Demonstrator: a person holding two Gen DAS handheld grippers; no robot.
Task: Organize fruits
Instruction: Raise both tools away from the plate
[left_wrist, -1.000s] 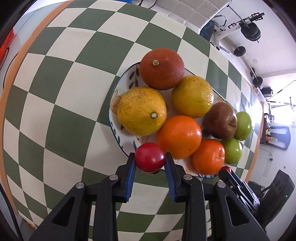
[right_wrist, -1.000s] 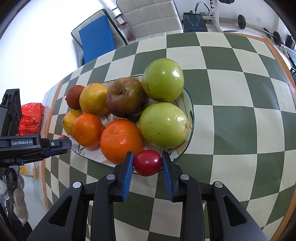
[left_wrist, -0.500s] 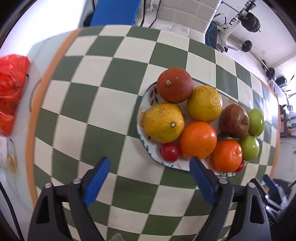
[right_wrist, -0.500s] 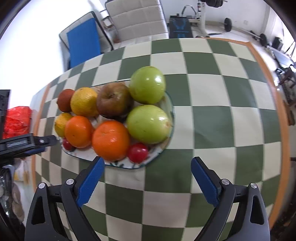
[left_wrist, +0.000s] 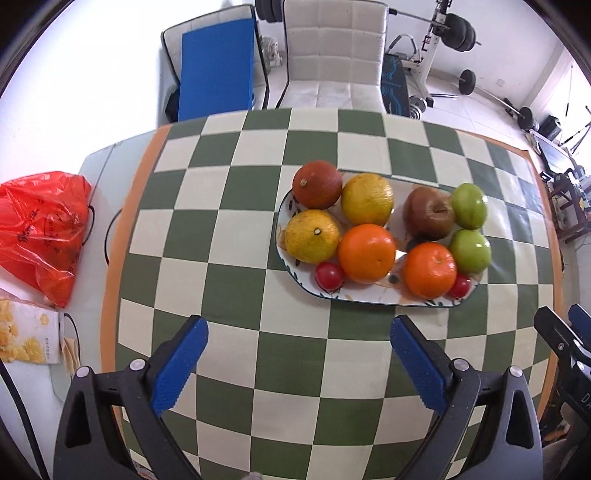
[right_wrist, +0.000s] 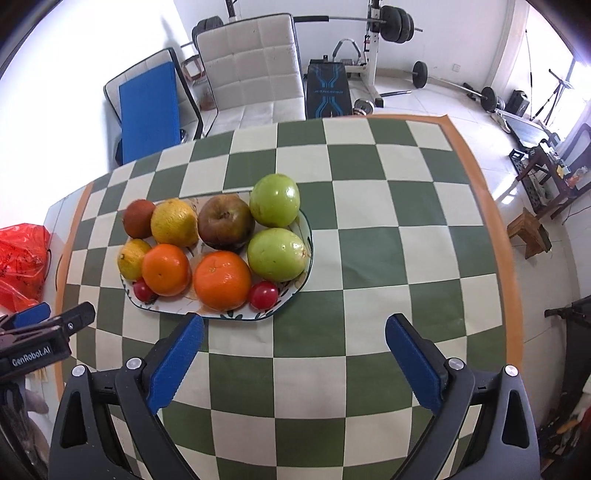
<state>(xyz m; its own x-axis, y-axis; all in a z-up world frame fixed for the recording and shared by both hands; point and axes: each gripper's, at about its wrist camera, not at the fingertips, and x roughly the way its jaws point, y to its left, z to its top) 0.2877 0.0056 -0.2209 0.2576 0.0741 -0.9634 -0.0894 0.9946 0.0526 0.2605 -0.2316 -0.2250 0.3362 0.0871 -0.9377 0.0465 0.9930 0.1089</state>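
Observation:
A patterned oval plate (left_wrist: 369, 297) (right_wrist: 221, 315) on the checked tablecloth holds oranges, yellow citrus, a brown apple, two green apples and two small red tomatoes. One tomato (left_wrist: 328, 275) (right_wrist: 143, 290) lies at the plate's front left, the other (left_wrist: 460, 286) (right_wrist: 263, 294) at its front right. My left gripper (left_wrist: 299, 365) is open and empty, well back from the plate. My right gripper (right_wrist: 293, 363) is open and empty, also back from the plate. The right gripper's tip shows in the left wrist view (left_wrist: 561, 339), the left gripper in the right wrist view (right_wrist: 40, 332).
A red plastic bag (left_wrist: 40, 229) and a snack box (left_wrist: 26, 338) lie left of the cloth. A white chair (left_wrist: 332, 55) and a blue-padded chair (left_wrist: 216, 62) stand behind the table. Gym weights stand at the back right.
Both grippers let go of their tomatoes on the plate's front edge, opened wide and drew back and up from the plate.

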